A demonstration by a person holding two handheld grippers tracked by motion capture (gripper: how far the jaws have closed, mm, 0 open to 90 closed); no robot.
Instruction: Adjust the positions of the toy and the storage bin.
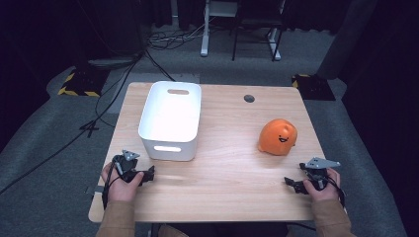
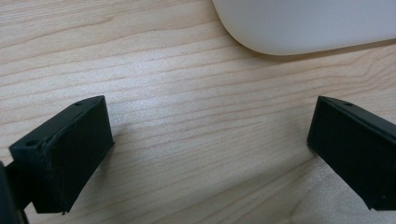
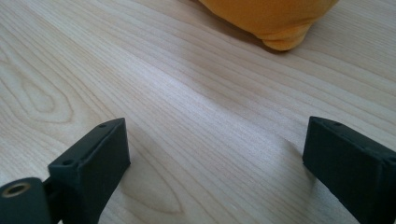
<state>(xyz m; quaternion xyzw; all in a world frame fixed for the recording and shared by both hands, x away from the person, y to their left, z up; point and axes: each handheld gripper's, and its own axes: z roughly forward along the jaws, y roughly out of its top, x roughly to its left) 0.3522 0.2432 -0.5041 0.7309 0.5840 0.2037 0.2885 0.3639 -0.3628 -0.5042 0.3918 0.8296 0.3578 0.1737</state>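
White plastic bin (image 1: pixel 170 120) with handle slots, upright and empty, stood just ahead of the left gripper (image 1: pixel 148 173), round orange plush toy (image 1: pixel 278 137) with a small face sat ahead of the right gripper (image 1: pixel 289 181), slightly inward, both on the table.

Bright overhead light glares off the white bin (image 1: pixel 170 120); surroundings lie dark, close views slightly soft.

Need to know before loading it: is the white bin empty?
Empty: the high view shows the white bin upright, with a bare white interior.
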